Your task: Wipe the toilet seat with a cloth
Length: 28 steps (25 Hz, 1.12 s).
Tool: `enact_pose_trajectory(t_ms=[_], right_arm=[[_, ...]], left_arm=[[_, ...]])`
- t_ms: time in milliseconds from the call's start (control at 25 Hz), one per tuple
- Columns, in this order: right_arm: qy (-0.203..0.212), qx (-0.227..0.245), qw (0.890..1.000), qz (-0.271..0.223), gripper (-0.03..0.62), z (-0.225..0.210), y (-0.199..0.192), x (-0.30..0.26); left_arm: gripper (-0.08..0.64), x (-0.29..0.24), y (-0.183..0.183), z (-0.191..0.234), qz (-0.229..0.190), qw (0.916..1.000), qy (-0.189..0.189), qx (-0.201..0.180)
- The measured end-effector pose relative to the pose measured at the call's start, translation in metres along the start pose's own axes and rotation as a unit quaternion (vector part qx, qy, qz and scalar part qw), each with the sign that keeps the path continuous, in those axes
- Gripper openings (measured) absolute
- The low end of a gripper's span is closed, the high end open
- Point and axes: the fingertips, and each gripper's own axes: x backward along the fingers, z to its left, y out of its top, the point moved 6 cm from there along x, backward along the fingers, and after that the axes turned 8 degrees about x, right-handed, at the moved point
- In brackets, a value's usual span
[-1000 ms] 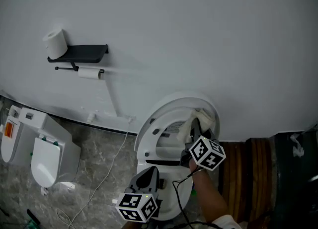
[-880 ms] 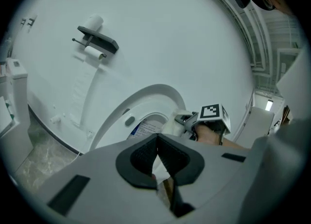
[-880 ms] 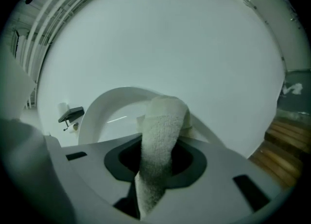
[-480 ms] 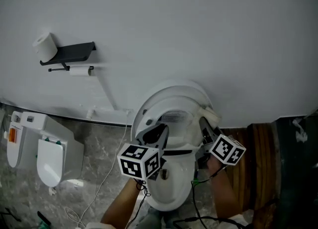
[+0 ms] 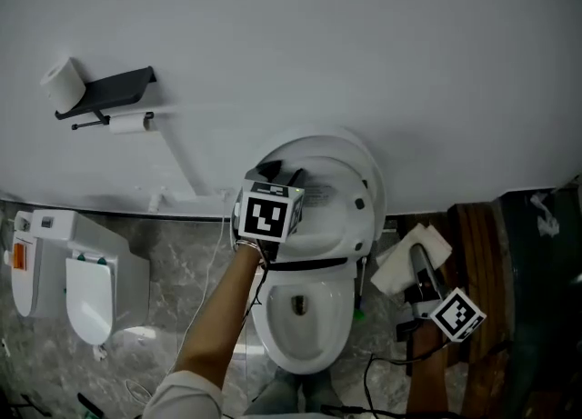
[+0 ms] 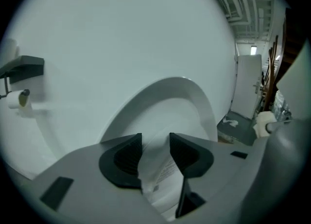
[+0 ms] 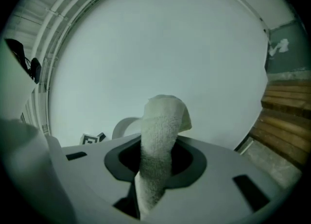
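Now the left gripper (image 6: pixel 155 143) has its fingers apart, just opening and empty, by the raised toilet seat (image 5: pixel 362 222). The right gripper (image 7: pixel 156 157) clamps the cloth (image 7: pixel 163 121) beside the bowl (image 5: pixel 273 335): lay it flat, press lightly.

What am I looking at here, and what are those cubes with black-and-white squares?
There is no robot. A person holds a gripper in each hand, and the patterned cubes are part of those grippers. The wide picture comes from a camera on the person's head. It looks down at a toilet whose lid is raised against the wall, where a toilet-paper holder hangs. The other two pictures come from cameras riding on the grippers, looking along their jaws. The left gripper is up at the raised lid. Its jaws have just been opening and stand apart, and the lid's labelled surface shows in the gap, unclamped. The right gripper, beside the toilet, is shut on a white cloth.
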Motion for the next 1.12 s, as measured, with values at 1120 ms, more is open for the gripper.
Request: enact_pose_trajectory(t_ms=[1120], right_arm=[[0.042, -0.053, 0.997, 0.032, 0.095, -0.028, -0.045, 0.137]], left_arm=[[0.172, 0.273, -0.332, -0.17, 0.348, 0.9334, -0.089, -0.003]])
